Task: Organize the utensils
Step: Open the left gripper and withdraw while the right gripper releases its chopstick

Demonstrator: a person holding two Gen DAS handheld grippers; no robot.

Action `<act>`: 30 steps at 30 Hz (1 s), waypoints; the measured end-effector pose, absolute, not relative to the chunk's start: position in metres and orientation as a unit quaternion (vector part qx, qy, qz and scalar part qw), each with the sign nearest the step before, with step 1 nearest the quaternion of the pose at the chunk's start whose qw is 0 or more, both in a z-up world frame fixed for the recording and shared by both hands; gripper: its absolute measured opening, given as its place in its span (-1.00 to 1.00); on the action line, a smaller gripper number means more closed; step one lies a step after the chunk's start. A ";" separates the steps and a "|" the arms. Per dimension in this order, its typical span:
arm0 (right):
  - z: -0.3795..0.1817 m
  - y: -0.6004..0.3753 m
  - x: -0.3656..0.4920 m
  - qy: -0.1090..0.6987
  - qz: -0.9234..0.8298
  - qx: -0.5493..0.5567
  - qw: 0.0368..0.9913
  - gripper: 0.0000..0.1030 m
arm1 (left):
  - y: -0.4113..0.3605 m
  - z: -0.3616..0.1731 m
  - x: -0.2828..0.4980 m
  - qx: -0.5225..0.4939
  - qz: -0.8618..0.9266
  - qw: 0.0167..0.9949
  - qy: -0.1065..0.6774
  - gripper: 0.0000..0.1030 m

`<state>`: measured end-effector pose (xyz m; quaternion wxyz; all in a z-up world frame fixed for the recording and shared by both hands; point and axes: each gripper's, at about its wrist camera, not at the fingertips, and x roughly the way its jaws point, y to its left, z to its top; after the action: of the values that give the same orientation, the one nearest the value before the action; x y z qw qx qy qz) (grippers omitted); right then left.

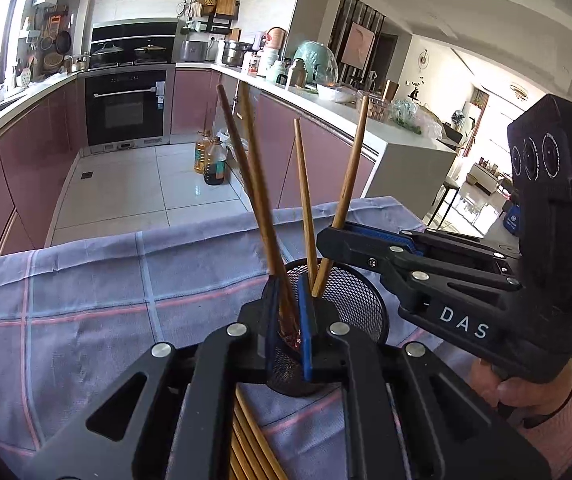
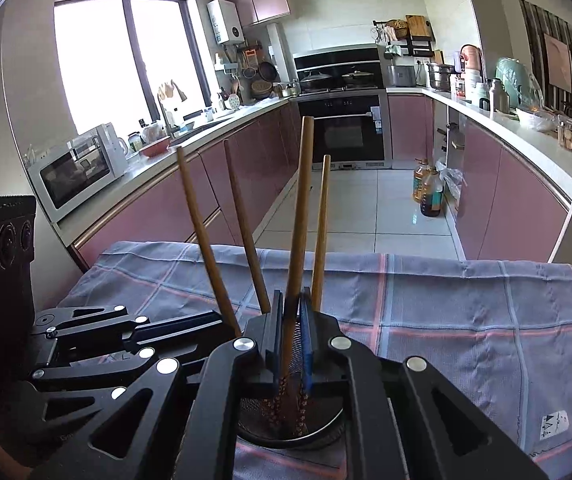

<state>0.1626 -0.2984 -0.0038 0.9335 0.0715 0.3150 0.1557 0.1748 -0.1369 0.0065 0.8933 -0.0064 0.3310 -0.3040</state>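
Note:
A black mesh cup (image 1: 360,292) stands on the checked blue-grey cloth (image 1: 106,300). My left gripper (image 1: 287,292) is shut on two brown wooden chopsticks (image 1: 252,168), whose lower ends reach down at the cup's near rim. My right gripper (image 1: 328,240) comes in from the right, with a leaning chopstick (image 1: 352,160) at its tip. In the right wrist view the right gripper (image 2: 291,300) is shut on one chopstick (image 2: 300,208). Its patterned tip sits inside the cup (image 2: 326,426). A thinner chopstick (image 2: 321,224) stands just right of the pads. The left gripper (image 2: 222,320) lies low at the left.
Several loose chopsticks (image 1: 250,440) lie on the cloth under my left gripper. A hand in a pink sleeve (image 1: 542,404) holds the right gripper. The table's far edge (image 2: 366,254) drops to a tiled floor with oil bottles (image 2: 430,192). Pink-fronted counters run along both sides.

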 end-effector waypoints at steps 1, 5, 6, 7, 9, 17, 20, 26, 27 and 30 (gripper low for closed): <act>-0.003 -0.299 0.162 0.312 0.154 0.072 0.935 -0.80 | -0.136 0.007 0.174 -0.008 -0.304 0.894 0.330 -0.77; 0.001 -0.301 0.161 0.301 0.145 0.072 0.940 -0.72 | -0.129 0.012 0.171 -0.013 -0.299 0.900 0.317 -0.62; 0.002 -0.302 0.160 0.299 0.144 0.072 0.941 -0.71 | -0.127 0.013 0.170 -0.015 -0.298 0.901 0.315 -0.61; 0.002 -0.302 0.159 0.297 0.142 0.072 0.941 -0.70 | -0.124 0.013 0.169 -0.018 -0.296 0.902 0.313 -0.59; 0.003 -0.302 0.155 0.293 0.137 0.071 0.944 -0.67 | -0.118 0.014 0.166 -0.024 -0.294 0.904 0.311 -0.56; 0.013 -0.308 0.129 0.270 0.132 0.065 0.952 -0.52 | -0.081 0.016 0.146 -0.028 -0.270 0.916 0.294 -0.43; 0.018 -0.303 0.109 0.257 0.148 0.057 0.953 -0.49 | -0.066 0.012 0.137 -0.026 -0.258 0.920 0.294 -0.36; 0.004 -0.279 0.077 0.279 0.200 0.030 0.939 -0.44 | -0.044 -0.013 0.117 -0.022 -0.245 0.915 0.320 -0.35; -0.003 -0.274 0.075 0.290 0.206 0.030 0.934 -0.44 | -0.042 -0.020 0.114 -0.022 -0.244 0.913 0.328 -0.35; -0.027 -0.260 0.076 0.326 0.217 0.031 0.920 -0.44 | -0.040 -0.040 0.109 -0.025 -0.243 0.903 0.353 -0.35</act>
<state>0.0756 -0.2601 -0.0271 0.9196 0.0307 0.3257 0.2175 0.1088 -0.0397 -0.0398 0.9030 -0.0249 0.3534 -0.2430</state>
